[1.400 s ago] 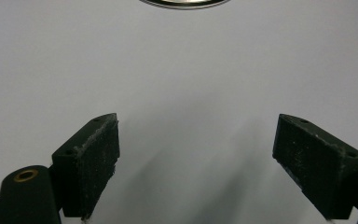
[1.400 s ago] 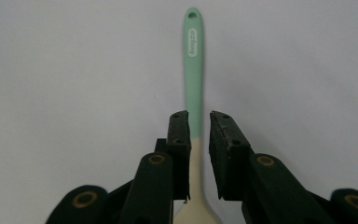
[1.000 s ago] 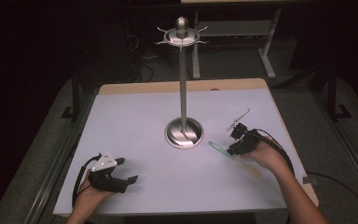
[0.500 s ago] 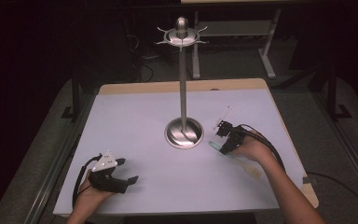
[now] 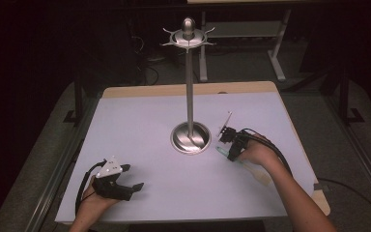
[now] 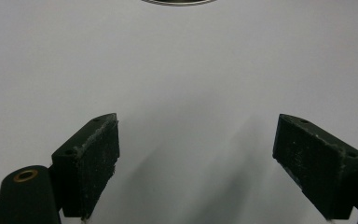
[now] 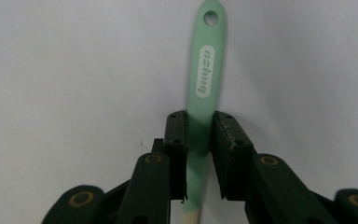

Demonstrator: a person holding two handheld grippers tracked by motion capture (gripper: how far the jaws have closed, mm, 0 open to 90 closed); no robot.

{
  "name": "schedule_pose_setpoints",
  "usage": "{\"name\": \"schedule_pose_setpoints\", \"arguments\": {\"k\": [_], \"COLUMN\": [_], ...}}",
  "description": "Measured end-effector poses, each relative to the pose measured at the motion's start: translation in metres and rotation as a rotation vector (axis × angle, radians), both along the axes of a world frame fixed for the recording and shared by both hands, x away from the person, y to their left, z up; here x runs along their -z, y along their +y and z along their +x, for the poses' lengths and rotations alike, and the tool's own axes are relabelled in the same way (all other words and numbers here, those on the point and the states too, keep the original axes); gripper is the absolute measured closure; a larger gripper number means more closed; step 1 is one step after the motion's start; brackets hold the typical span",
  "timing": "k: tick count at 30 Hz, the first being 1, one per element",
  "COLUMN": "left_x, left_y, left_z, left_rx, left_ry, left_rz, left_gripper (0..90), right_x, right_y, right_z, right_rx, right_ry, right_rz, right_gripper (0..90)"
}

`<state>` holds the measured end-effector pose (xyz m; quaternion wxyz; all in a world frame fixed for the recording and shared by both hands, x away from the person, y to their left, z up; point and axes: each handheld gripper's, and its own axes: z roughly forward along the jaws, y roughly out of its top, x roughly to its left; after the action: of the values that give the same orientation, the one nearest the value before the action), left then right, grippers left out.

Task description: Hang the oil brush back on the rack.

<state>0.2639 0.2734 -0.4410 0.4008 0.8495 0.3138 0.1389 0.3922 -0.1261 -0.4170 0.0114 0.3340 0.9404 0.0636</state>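
A utensil (image 7: 205, 70) with a mint-green handle, a hanging hole and a white logo lies between the jaws of my right gripper (image 7: 199, 135). The pads press on both sides of the handle; the jaws have just been closing on it. From above, the right gripper (image 5: 229, 145) sits low over the table just right of the stand's base, and the utensil's (image 5: 260, 175) pale end sticks out behind the hand. A tall metal stand (image 5: 190, 96) with hooks on top rises mid-table. My left gripper (image 5: 132, 190) rests at the front left, open with nothing between its jaws (image 6: 196, 163).
The white table top (image 5: 145, 121) has a wooden edge at the back and right. The stand's round base (image 5: 190, 137) is shiny and wide; its rim (image 6: 179, 1) also shows at the top of the left gripper view. Dark floor and desk legs lie beyond.
My right hand has moved left toward the stand's base, carrying the green-handled utensil. The left hand and its gripper have stayed put.
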Motion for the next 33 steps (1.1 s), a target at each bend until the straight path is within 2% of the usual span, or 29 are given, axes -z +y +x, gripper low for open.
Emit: {"name": "schedule_pose_setpoints", "arguments": {"k": [11,13,18,19,20,22,23,24,25,28,29,30,31,33], "left_x": [-0.001,-0.001,-0.001,-0.001,-0.001,-0.001,-0.001,-0.001,-0.001,-0.001,-0.001,-0.001,-0.001,-0.001], "left_y": [0.001,0.000,0.000,0.000,0.000,0.001,0.000,0.001,0.001,0.001,0.001,0.000,0.000,0.000], "left_z": [0.000,0.000,-0.001,0.000,0.000,0.000,0.000,0.000,0.000,-0.001,-0.001,0.000,-0.001,-0.001], "left_rx": [-0.004,-0.009,-0.006,-0.006,-0.008,-0.007,-0.007,-0.007,-0.007,-0.010,-0.010,-0.008,-0.008,-0.009], "left_ry": [0.001,0.000,-0.002,-0.004,-0.005,-0.004,-0.003,-0.001,-0.001,-0.002,-0.002,-0.003,-0.001,-0.001], "left_rz": [0.002,-0.007,-0.007,-0.009,-0.010,-0.009,-0.009,-0.009,-0.009,-0.012,-0.012,-0.011,-0.011,-0.011], "left_gripper": [14.2,14.2,14.2,14.2,14.2,14.2,14.2,14.2,14.2,14.2,14.2,14.2,14.2,14.2], "right_x": [0.000,-0.001,-0.006,-0.008,-0.012,-0.015,-0.018,-0.024,-0.024,-0.034,-0.039,-0.039,-0.042,-0.043], "right_y": [-0.003,-0.005,-0.011,-0.012,-0.016,-0.018,-0.021,-0.025,-0.025,-0.034,-0.039,-0.039,-0.044,-0.047], "right_z": [0.001,0.000,0.001,0.000,0.000,0.000,-0.001,-0.002,-0.002,-0.005,-0.008,-0.008,-0.011,-0.012], "right_rx": [0.012,0.020,0.024,0.033,0.036,0.039,0.045,0.062,0.062,0.071,0.078,0.078,0.089,0.093], "right_ry": [-0.006,0.001,-0.028,-0.031,-0.052,-0.068,-0.080,-0.098,-0.098,-0.141,-0.164,-0.164,-0.182,-0.196], "right_rz": [0.014,0.029,0.061,0.073,0.100,0.109,0.135,0.182,0.182,0.241,0.286,0.286,0.333,0.344], "right_gripper": [78.3,78.3,78.2,78.2,78.2,78.2,78.2,78.2,78.2,78.3,78.3,78.3,78.3,78.3]}}
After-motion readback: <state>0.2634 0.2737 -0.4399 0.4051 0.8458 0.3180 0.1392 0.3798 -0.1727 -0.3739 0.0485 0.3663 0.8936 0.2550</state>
